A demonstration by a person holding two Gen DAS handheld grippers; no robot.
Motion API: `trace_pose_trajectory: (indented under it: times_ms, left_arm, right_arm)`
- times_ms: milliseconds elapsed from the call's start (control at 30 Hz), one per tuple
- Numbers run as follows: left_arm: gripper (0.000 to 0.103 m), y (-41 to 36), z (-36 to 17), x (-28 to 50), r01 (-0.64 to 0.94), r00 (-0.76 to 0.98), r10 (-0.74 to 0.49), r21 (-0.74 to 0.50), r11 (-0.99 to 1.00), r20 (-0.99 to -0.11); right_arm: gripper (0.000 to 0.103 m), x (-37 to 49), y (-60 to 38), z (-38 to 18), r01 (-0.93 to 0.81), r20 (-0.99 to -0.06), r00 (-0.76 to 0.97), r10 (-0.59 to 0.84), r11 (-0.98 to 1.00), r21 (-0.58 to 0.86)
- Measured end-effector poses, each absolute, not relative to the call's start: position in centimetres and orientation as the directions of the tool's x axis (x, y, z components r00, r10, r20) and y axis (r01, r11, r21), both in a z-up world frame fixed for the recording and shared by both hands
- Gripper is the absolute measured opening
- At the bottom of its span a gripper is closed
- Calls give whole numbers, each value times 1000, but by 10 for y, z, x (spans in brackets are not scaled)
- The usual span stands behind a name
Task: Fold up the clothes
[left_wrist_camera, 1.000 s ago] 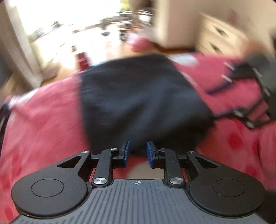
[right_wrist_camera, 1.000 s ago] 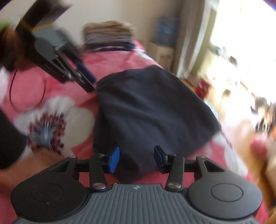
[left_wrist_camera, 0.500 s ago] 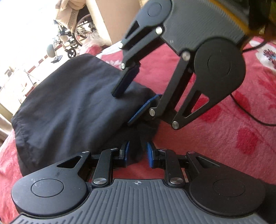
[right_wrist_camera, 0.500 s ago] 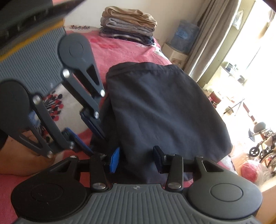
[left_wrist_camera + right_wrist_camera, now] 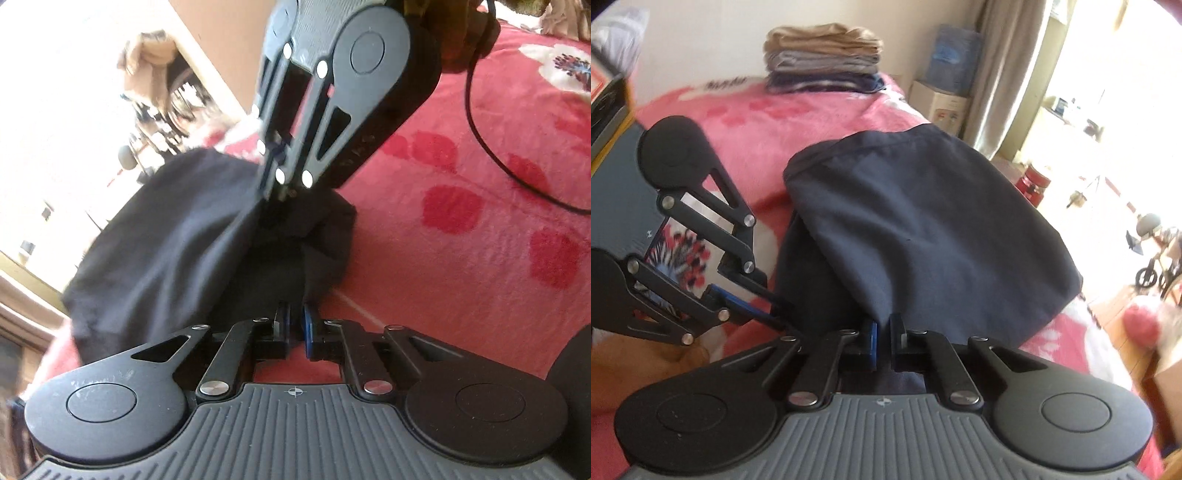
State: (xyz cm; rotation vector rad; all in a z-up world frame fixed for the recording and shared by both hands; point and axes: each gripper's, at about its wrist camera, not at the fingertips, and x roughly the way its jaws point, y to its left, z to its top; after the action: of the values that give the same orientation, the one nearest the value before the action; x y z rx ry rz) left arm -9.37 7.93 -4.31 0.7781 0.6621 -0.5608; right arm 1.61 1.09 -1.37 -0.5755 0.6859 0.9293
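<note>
Garment: a dark navy garment [image 5: 923, 229] lies on the bed, folded over into a rough slab; its far edge reaches toward the bright window side, and its near corner is bunched and lifted where both grippers meet it.
Garment, other view: from the left wrist the same cloth [image 5: 177, 251] looks almost black, with a crumpled fold rising toward the right gripper.
Left gripper: the left gripper [image 5: 295, 328] has just been closing and is now clenched, a thin fold of the dark cloth caught between its blue pads at the near corner. In the right wrist view it [image 5: 775, 314] comes in from the left, its tips buried in the garment's near left edge.
Right gripper: the right gripper [image 5: 882, 332] has just been closing too; its pads are pinched onto the cloth's near edge, fabric showing between and below them. From the left wrist it [image 5: 275, 192] hangs above, pointing down, tips nipping a raised peak of the fabric.
Spacing: the two grippers hold the same near end, just beside each other.
Bed: a pink-red blanket [image 5: 746, 122] with red blotches and large white flowers covers the bed beneath everything.
Cable: a thin black cable [image 5: 491, 155] loops across the blanket to the right.
Stack: a pile of folded clothes [image 5: 823, 59], tan over grey over blue, sits at the far end of the bed against the wall.
Beyond: a water dispenser [image 5: 945, 85] and a curtain [image 5: 1008, 74] stand at the far right, by the glare of the window.
</note>
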Motion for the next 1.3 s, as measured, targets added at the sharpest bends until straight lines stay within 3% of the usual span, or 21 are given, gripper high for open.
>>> trace_pose_trajectory:
  times_ms: [233,400,467,533,733,767,800,833,1033,1300]
  left_arm:
    - [1,80,-33,-79,605,712,-175,466,646,-680]
    - [4,83,-24,-83,682,643,-249,394,616,-724]
    - [10,82,-30,-90,721,612,-241,406,562,-754]
    - [22,80,-38,-92,736,599,-214,425,528,-772]
    - [27,79,-48,-87,722,613,-186,448,527,-768]
    - [25,80,-48,-85,715,623,-188,454,532,-759]
    - [18,82,-48,-81,705,633,-188,459,541,-751]
    - [3,83,-47,-77,693,645,-189,463,553,-740]
    - [0,87,-29,-58,617,705,-217,434,657,-675]
    - [0,92,-36,-37,507,686,-175,292,811,-707]
  right_arm:
    - [6,18,7,-10,-862,-730,419,540,491,-131]
    - [6,20,5,-9,-859,-731,416,540,498,-121]
    - [6,20,4,-9,-859,-732,412,542,499,-114]
    - [6,21,5,-10,-859,-733,411,543,500,-111]
    - [6,22,6,-10,-857,-732,412,543,504,-108]
    - [6,22,6,-10,-857,-731,412,543,505,-108]
    - [6,22,6,-10,-857,-732,412,543,504,-108]
    - [6,22,6,-10,-857,-730,413,545,504,-109]
    - [6,22,6,-11,-859,-726,411,551,501,-106]
    - [6,21,5,-8,-866,-715,409,567,487,-109]
